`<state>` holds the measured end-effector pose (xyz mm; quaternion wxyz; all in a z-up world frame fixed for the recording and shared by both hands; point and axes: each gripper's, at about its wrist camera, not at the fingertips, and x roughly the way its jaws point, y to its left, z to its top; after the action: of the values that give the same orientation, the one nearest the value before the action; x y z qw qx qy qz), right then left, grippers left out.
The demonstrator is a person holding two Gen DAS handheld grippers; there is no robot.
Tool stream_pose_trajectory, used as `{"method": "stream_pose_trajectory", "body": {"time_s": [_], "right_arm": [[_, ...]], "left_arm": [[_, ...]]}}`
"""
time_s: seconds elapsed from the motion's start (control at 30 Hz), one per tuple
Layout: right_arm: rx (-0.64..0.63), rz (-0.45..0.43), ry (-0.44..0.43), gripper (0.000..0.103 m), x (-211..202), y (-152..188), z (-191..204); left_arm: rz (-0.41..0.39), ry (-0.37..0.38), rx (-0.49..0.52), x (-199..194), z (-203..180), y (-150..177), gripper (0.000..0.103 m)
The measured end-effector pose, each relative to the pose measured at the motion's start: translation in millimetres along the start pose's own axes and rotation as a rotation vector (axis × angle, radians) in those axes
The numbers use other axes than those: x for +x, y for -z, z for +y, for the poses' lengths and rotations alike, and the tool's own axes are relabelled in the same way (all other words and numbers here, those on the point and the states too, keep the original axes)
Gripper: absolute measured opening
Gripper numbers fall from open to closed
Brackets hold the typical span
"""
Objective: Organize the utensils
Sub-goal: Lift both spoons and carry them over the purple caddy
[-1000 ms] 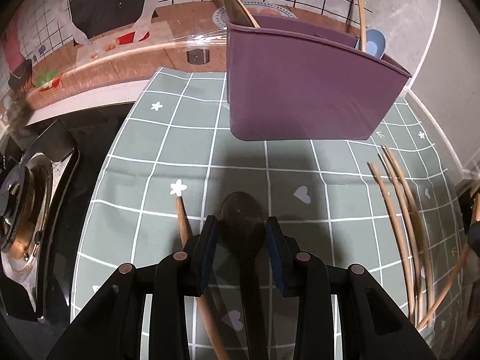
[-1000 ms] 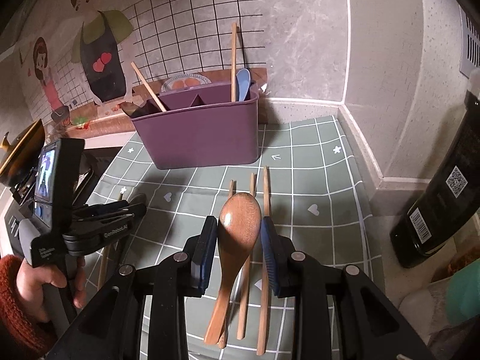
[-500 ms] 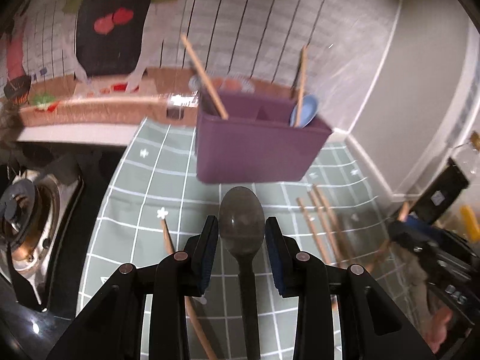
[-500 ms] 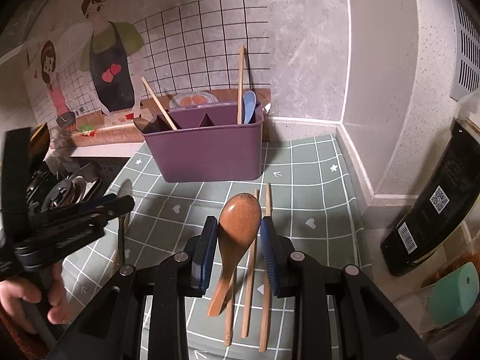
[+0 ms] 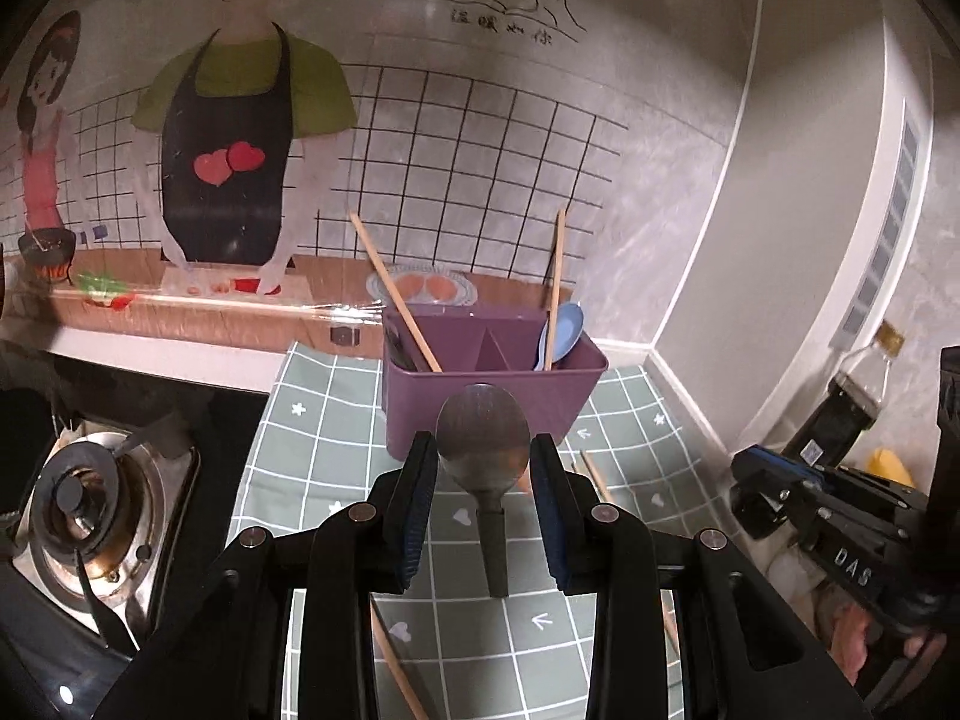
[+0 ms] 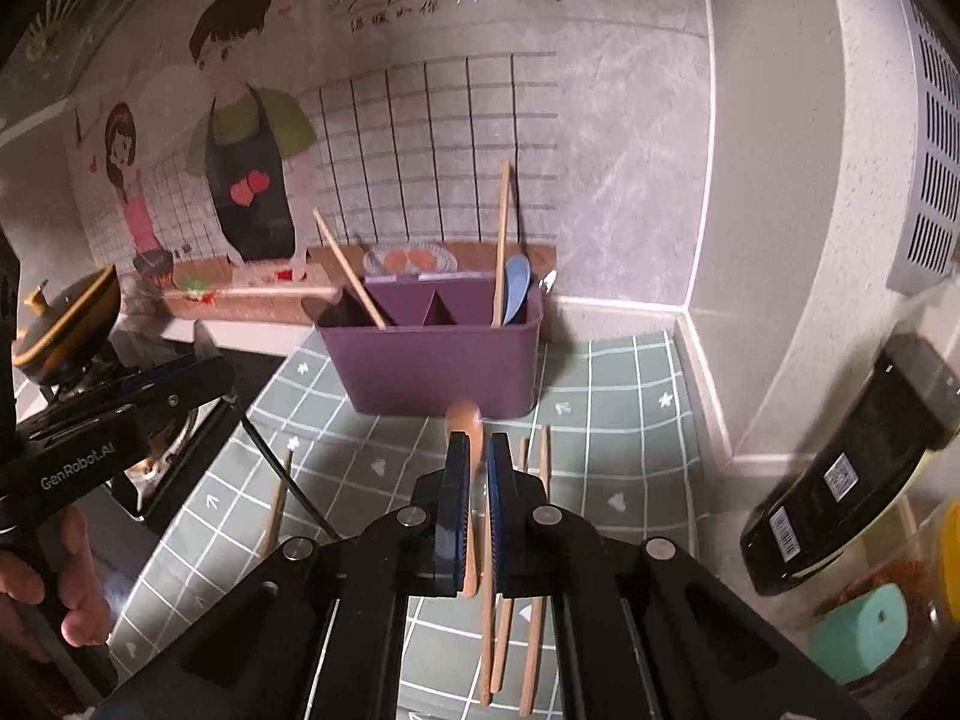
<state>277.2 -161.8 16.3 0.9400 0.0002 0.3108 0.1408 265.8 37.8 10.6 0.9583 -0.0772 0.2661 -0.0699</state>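
Kitchen corner: grey wall with cartoon mural of a cook in a dark apron bearing two red hearts; handwritten Chinese characters above, not legible. Green grid-pattern mat [image 5: 336, 420] printed with white hearts, flowers and arrows. Gas burner [image 5: 78, 498] at left of mat.

Readable writing: "GenRobot.AI" on body of left gripper [image 6: 174, 387] as seen from right wrist view; "DAS" on body of right gripper [image 5: 780, 480] as seen from left wrist view. Dark bottle [image 6: 864, 462] at right carries white barcode and QR labels, text too small to read.

Purple utensil caddy [image 6: 441, 366] at back of mat, divided into compartments. Chopstick [image 6: 348, 267] leaning left out of left compartment; upright chopstick [image 6: 501, 240] and blue spoon [image 6: 516, 291] in right compartment.

Left gripper [image 5: 483, 480]: fingers apart, metal spoon [image 5: 483, 444] between them, bowl forward toward caddy, handle running back along finger axis. Contact of pads with spoon cannot be told.

Right gripper [image 6: 477, 468]: pads close together, clamped on wooden spoon [image 6: 465, 420] turned edge-on, bowl tip forward toward caddy, long axis along fingers. Loose chopsticks [image 6: 534, 570] on mat below, lying roughly toward caddy.
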Motion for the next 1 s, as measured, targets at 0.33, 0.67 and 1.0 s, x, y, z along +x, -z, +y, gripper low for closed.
{"method": "stream_pose_trajectory", "body": {"time_s": [0.33,0.67,1.0], "right_arm": [[-0.016,0.153,-0.112,0.013,42.7,3.8,-11.9],[-0.167,0.302,-0.183,0.031,141.5,20.6,19.5],[-0.271,0.336,-0.083,0.031,196.4,18.6,39.0]], "left_arm": [[0.03,0.001,-0.032,2.1,16.3,7.5,0.033],[0.062,0.0,-0.077,5.8,40.0,12.0,0.033],[0.061,-0.017,-0.067,12.0,46.4,4.5,0.033]]}}
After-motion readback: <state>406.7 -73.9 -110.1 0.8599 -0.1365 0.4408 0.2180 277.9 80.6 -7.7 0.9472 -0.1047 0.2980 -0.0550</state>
